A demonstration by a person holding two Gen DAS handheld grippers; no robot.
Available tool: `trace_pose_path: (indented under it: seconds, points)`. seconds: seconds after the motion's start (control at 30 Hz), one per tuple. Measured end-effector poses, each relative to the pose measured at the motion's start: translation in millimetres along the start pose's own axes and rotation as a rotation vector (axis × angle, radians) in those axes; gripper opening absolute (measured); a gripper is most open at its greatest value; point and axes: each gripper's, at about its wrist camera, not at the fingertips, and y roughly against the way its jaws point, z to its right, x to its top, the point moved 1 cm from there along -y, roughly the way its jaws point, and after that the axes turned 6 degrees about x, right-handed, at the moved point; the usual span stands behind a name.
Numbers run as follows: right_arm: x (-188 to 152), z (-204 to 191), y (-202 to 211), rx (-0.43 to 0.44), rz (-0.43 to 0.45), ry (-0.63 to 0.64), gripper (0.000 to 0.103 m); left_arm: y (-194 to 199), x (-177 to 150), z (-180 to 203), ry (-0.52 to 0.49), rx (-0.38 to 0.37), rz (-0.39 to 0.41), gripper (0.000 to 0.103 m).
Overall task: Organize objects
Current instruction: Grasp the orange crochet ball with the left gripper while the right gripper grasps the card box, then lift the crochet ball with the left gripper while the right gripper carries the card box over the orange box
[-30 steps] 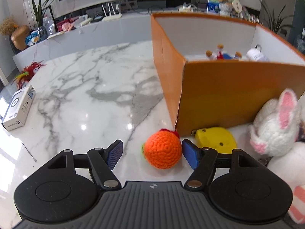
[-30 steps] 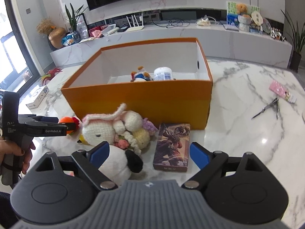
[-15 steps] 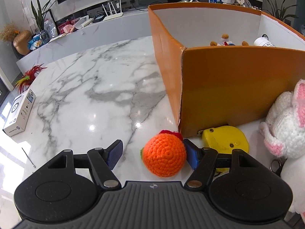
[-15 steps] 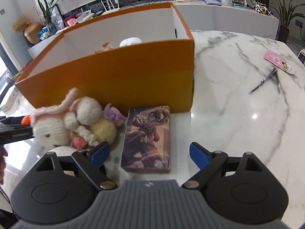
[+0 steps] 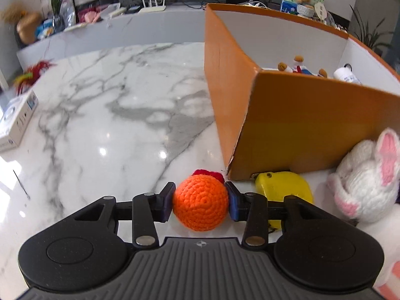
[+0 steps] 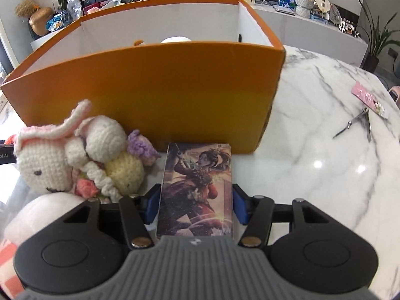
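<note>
My left gripper (image 5: 200, 201) is shut on an orange crocheted ball (image 5: 200, 206) with a red tuft, low over the marble table by the near corner of the orange box (image 5: 300, 130). My right gripper (image 6: 196, 203) has its blue pads against both long sides of a flat illustrated card box (image 6: 197, 190) lying in front of the orange box (image 6: 162, 95). Inside the orange box I see a small bear toy (image 5: 297, 66) and a white bottle (image 5: 346, 75).
A yellow tape measure (image 5: 282, 187) lies by the box corner. A white crocheted bunny (image 6: 75, 152) and a white plush (image 6: 37, 215) sit left of the card box. Scissors (image 6: 357, 123) and a pink packet (image 6: 367, 98) lie at right. A white carton (image 5: 17, 120) lies far left.
My left gripper closed on the orange ball. My right gripper moved down and forward over the card box and closed on its sides.
</note>
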Motion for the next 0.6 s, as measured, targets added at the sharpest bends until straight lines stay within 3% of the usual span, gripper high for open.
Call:
trace_pose_path:
  seconds: [0.37, 0.6]
  points:
    - [-0.5, 10.3, 30.4, 0.014, 0.019, -0.024, 0.060, 28.2, 3.7, 0.2, 0.017, -0.050, 0.038, 0.048]
    - [-3.5, 9.5, 65.8, 0.053, 0.075, -0.020, 0.060, 59.7, 5.5, -3.7, 0.035, -0.059, 0.085, 0.048]
